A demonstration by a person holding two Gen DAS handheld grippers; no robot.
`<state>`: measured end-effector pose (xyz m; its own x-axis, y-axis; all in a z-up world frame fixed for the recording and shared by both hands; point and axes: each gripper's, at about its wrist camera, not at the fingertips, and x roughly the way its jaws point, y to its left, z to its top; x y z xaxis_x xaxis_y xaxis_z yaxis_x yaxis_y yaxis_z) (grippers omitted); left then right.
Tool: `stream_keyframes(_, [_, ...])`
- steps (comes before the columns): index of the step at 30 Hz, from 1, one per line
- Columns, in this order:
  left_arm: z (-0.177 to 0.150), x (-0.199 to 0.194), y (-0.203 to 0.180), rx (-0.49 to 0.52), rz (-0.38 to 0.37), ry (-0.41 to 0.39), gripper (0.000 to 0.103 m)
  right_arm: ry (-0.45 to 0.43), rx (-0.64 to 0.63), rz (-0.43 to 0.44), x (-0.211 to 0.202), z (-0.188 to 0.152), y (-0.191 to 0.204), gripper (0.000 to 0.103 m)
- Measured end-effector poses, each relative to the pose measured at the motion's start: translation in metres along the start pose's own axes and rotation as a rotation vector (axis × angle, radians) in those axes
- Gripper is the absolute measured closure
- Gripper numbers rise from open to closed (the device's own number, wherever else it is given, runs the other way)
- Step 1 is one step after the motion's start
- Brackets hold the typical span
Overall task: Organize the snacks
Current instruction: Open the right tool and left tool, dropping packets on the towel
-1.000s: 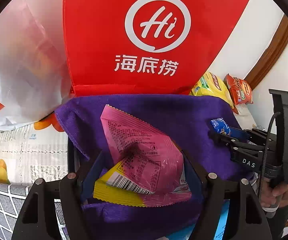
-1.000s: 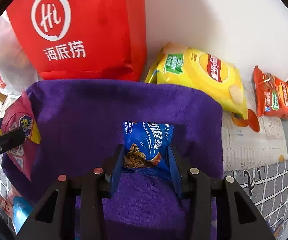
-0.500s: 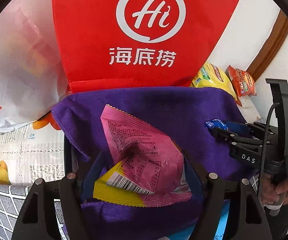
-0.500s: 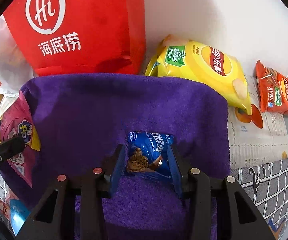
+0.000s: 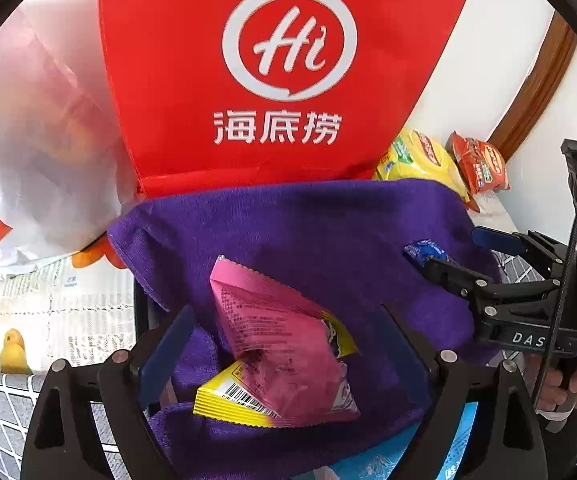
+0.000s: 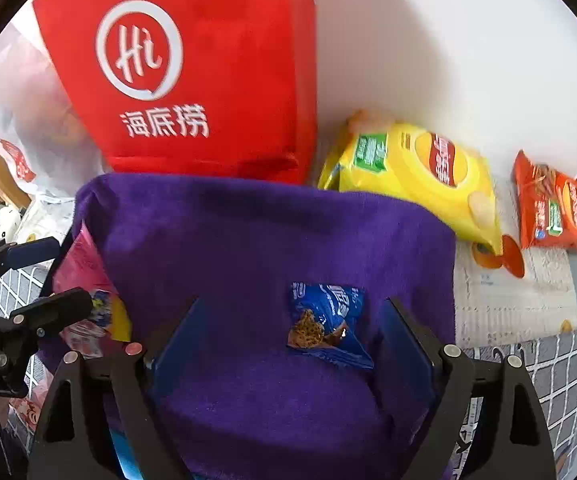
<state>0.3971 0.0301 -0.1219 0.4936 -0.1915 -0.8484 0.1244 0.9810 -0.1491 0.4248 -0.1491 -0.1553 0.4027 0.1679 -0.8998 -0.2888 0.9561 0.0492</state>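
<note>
- Left wrist view: the left gripper (image 5: 284,344) hangs over the purple towel (image 5: 308,224), and its jaws have just been opening; they now stand wide apart, no longer pressing anything.
- The pink snack packet (image 5: 284,344) lies loose on the towel between those jaws, its long axis running from the near yellow barcode end up and away toward the red bag (image 5: 272,72) behind the towel.
- At the towel's right side the right gripper (image 5: 452,256) reaches in, with a corner of the blue cookie packet (image 5: 424,249) showing beside its nearer finger.
- Right wrist view: the right gripper (image 6: 292,328) has also just been opening its jaws; they are spread well clear of the blue cookie packet (image 6: 324,320), which rests flat on the purple towel (image 6: 248,232) between them, nearer the right-hand finger.
- Past the towel's far right corner, the yellow chip bag (image 6: 416,176) lies just beside the red bag (image 6: 192,72), and the orange packet (image 6: 552,204) lies further right of it.
- The left gripper (image 6: 44,276) shows at the towel's left edge, the pink snack packet (image 6: 84,268) between its fingers.
- Judgement: both packets look set down on the towel; the chip bag and orange packet lie on the right gripper's side, so that hand seems the nearer for fetching either next.
</note>
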Motion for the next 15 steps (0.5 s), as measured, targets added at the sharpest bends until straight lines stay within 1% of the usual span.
stream_keyframes(6, [0.001,-0.015,0.004,-0.027,-0.001,-0.034,0.011,-0.048,0.035,0.016,-0.02,0.005,-0.005,0.015])
stream_keyframes(10, [0.0,-0.027,0.0,0.0,-0.016,-0.067,0.011,-0.068,0.069,0.015,-0.034,0.006,-0.005,0.015])
stream_keyframes(12, [0.0,-0.034,-0.004,0.013,-0.015,-0.084,0.011,-0.083,0.07,-0.005,-0.042,0.006,-0.002,0.015])
stream_keyframes(15, [0.0,-0.043,-0.008,0.027,-0.019,-0.105,0.011,-0.101,0.069,-0.068,-0.054,0.005,0.004,0.015])
